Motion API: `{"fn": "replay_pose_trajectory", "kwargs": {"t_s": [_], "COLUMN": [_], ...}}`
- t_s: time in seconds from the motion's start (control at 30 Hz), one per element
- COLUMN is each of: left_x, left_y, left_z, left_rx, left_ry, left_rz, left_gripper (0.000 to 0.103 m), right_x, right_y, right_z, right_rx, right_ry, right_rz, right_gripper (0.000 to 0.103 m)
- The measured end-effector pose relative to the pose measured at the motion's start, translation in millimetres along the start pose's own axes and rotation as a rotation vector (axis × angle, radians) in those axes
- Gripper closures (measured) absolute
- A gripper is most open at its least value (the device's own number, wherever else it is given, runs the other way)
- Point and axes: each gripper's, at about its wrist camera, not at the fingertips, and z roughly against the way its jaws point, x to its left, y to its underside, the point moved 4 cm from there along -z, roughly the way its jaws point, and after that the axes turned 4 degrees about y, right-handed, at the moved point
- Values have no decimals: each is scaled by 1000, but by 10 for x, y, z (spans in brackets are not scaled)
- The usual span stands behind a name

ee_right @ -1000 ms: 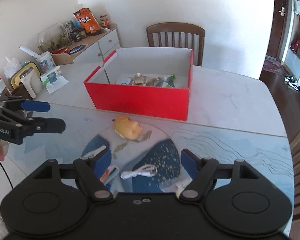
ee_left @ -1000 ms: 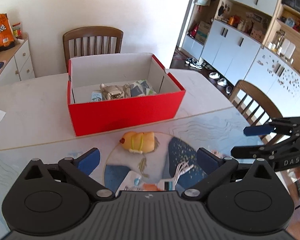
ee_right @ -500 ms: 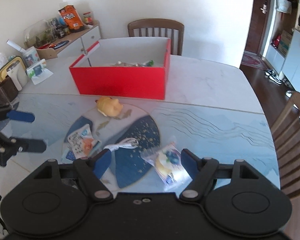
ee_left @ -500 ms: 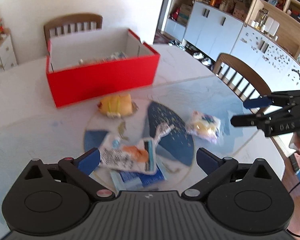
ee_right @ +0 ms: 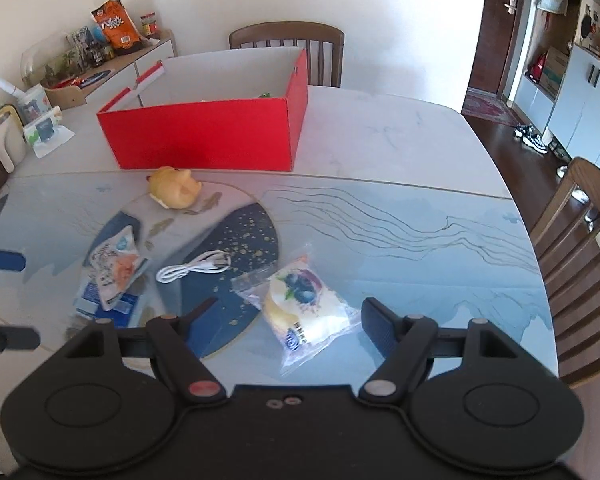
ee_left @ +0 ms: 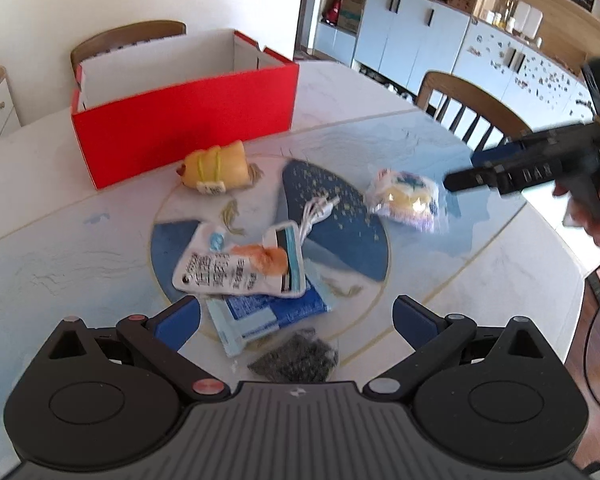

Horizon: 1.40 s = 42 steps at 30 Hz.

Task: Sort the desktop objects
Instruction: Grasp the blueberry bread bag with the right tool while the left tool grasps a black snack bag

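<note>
A red box [ee_left: 188, 120] [ee_right: 204, 136] stands open at the back of the table. In front of it lie a yellow plush toy [ee_left: 216, 166] [ee_right: 175, 190], a white cable [ee_left: 314, 210] [ee_right: 194, 266], a white snack packet [ee_left: 236, 266] [ee_right: 114, 270] on a blue packet [ee_left: 268, 314], a dark mesh bag [ee_left: 296, 358] and a wrapped blueberry bun [ee_left: 406, 202] [ee_right: 306, 306]. My left gripper [ee_left: 296, 316] is open above the blue packet. My right gripper [ee_right: 280, 322] is open just above the bun; it also shows in the left wrist view [ee_left: 480, 168].
Wooden chairs stand behind the box [ee_right: 288, 46] and at the table's right side [ee_right: 580, 232]. A sideboard [ee_right: 100, 68] with snacks and clutter is at the far left. White cabinets [ee_left: 440, 36] line the far right wall.
Both grippers have pulled back and up from the red box. More items near the front edge have come into view, and the right gripper now hangs over the bun.
</note>
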Motion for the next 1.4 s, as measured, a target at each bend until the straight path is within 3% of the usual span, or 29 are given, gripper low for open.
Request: {"fn": "replay_pose_trajectory", "kwargs": {"t_s": [0.37, 0.67, 1.2, 1.23, 1.33, 1.37, 1.4], "left_x": [-5, -52, -21, -19, -5, -6, -4], "left_y": [303, 379, 421, 419, 404, 401, 399], "left_z": [-290, -445, -528, -527, -509, -505, -508], "left_rx": [52, 66, 64, 65, 63, 62, 63], "left_ry": [29, 16, -19, -17, -8, -3, -5], "left_rz": [-22, -62, -65, -65, -53, -51, -49], "left_gripper": [0, 1, 30, 30, 37, 46, 47], "right_x": [123, 106, 39, 46, 56, 55, 54], "right_y": [-57, -80, -36, -32, -22, -23, -23], "right_z": [-367, -650, -905, -907, -910, -907, -904], "right_rx": [41, 90, 178, 179, 184, 186, 189], "right_ry": [-69, -100, -154, -153, -149, -152, -157], "right_rz": [212, 280, 305, 310, 311, 301, 293], "right_gripper": [27, 27, 30, 31, 48, 48, 48]}}
